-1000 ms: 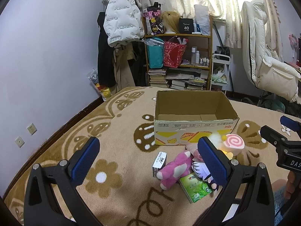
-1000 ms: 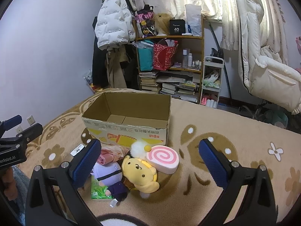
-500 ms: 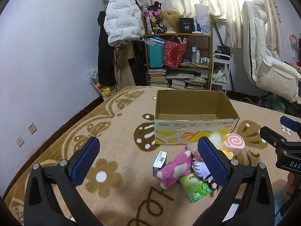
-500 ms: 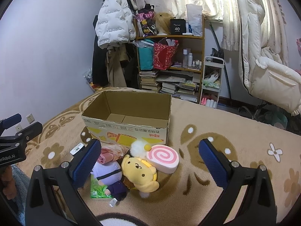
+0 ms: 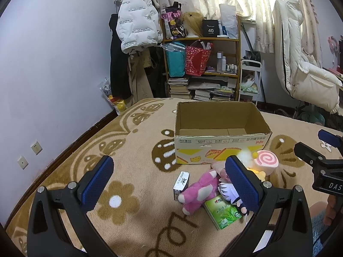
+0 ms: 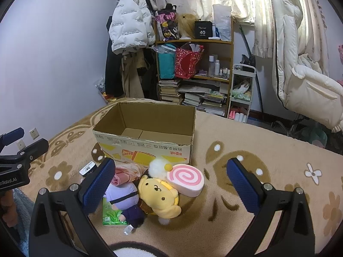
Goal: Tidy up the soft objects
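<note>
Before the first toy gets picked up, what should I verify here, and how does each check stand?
1. Cardboard box open and nothing inside: ok.
2. Left tool open, holding nothing: ok.
3. Right tool open, holding nothing: ok.
4. Yellow dog plush on top of the pile, unobstructed: ok.
5. Purple-haired doll free to lift alone: not ok, it lies on the green tissue pack.
6. Pink plush clear of its neighbours: cannot tell.

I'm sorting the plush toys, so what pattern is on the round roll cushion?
A pink spiral on white, on the roll cushion; clearest in the right wrist view.
</note>
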{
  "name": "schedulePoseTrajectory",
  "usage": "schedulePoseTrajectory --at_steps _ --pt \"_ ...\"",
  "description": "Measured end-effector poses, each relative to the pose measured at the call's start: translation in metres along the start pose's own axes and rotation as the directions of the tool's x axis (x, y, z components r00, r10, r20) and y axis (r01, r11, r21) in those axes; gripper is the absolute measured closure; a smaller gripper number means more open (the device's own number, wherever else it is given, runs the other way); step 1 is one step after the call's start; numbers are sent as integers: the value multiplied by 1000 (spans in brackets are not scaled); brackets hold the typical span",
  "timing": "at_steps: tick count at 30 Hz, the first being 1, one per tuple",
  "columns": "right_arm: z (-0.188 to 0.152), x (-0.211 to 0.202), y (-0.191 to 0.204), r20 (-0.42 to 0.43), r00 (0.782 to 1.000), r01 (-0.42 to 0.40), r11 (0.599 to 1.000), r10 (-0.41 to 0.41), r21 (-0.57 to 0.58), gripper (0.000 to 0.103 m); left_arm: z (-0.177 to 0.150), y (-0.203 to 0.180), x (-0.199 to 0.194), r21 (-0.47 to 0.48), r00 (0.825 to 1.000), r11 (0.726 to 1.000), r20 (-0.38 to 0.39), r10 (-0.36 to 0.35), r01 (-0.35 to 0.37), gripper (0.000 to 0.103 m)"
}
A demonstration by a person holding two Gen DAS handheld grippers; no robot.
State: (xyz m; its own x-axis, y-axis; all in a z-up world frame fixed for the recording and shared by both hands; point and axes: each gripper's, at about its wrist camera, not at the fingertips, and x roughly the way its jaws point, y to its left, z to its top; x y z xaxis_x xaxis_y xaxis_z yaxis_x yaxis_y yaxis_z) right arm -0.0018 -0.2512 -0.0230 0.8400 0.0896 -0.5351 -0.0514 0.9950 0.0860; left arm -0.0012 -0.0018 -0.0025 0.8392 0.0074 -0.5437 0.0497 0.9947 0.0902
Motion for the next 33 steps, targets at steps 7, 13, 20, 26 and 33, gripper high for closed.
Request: schedulePoseTrajectory --at_steps 7,13,20,26,33 --pt "-3 2 3 -2 1000 0 1000 0 -5 0 0 -1 0 -1 1000 1000 0 1 -1 0" --pt "-2 2 3 -3 1000 0 1000 0 -6 0 0 -1 0 0 1000 1000 0 1 -1 0" --pt "-2 2 3 -5 1000 1 1000 -1 -2 0 0 -1 0 1 1000 1000 0 1 -1 0" --pt "-3 2 3 -5 1000 1 1000 -1 -4 0 -1 -2 0 0 1000 1000 -1 1 -1 0" --pt "-3 2 2 -5 1000 4 1000 -4 -3 0 -1 -2 0 3 1000 1000 1 4 -4 0"
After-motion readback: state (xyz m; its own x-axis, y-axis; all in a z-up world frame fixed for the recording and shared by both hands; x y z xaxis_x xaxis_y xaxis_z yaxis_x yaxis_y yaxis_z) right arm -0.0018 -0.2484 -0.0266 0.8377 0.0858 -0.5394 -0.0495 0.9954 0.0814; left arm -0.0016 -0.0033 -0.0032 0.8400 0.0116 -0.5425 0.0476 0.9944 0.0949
